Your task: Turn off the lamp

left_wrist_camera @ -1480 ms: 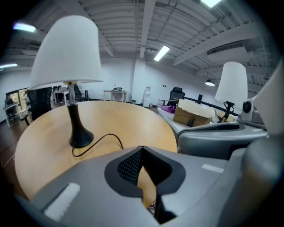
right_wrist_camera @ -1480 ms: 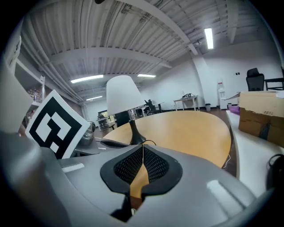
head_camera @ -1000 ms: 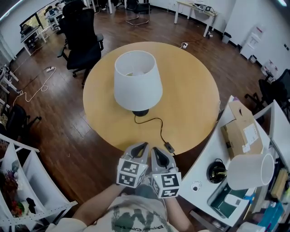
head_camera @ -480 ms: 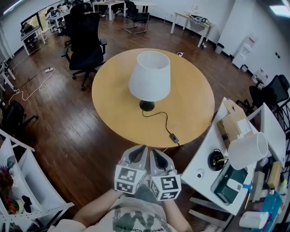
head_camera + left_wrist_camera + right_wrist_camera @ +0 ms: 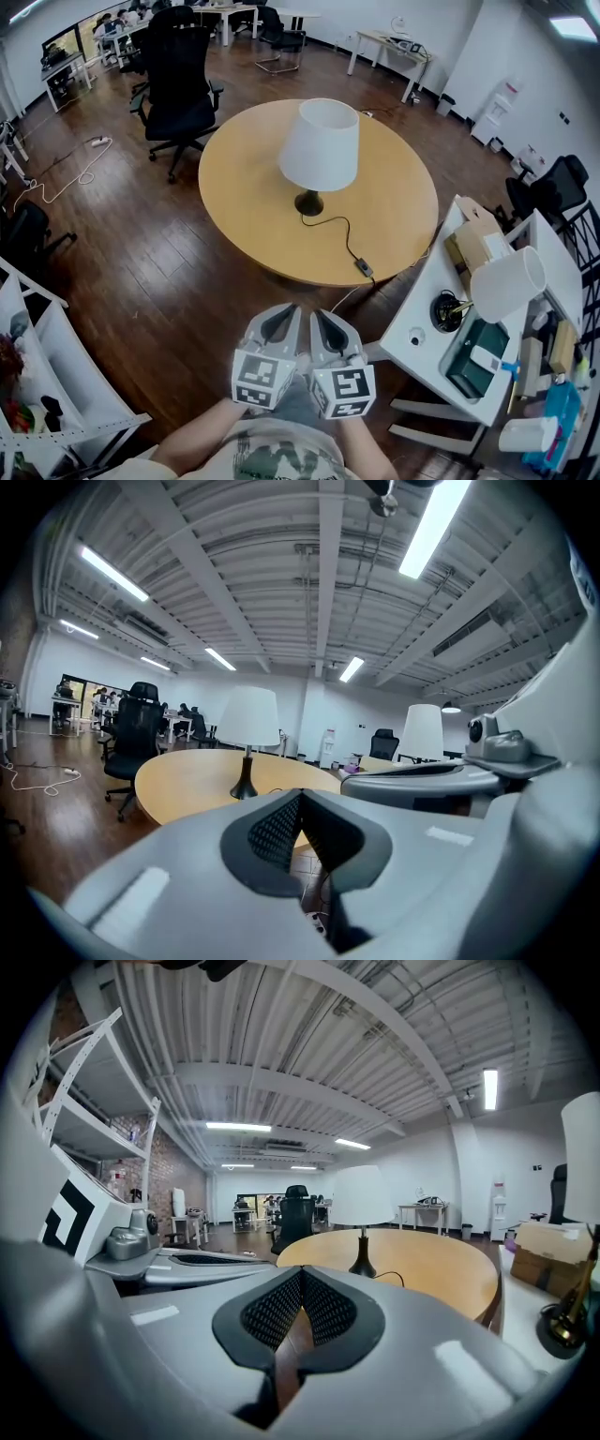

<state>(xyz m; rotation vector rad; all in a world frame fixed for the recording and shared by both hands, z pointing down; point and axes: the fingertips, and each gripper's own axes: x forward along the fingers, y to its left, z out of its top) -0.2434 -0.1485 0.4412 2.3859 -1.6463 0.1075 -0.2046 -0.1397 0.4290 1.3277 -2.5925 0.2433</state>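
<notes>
Table [image 5: 253, 211] holds the seemingly unlit lamp [image 5: 321, 145], well beyond left gripper [image 5: 284, 321] and right gripper [image 5: 328, 326], both closed, empty.

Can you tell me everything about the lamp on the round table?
The lamp stands upright near the middle of the round wooden table. It has a white cone-shaped shade, a thin dark stem and a dark round base. A black cord runs from the base to an inline switch near the table's edge.

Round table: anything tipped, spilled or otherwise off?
Nothing stands out. The lamp stands upright near the middle of the round table, and its cord trails to the inline switch by the near edge. No spill or damage shows.
</notes>
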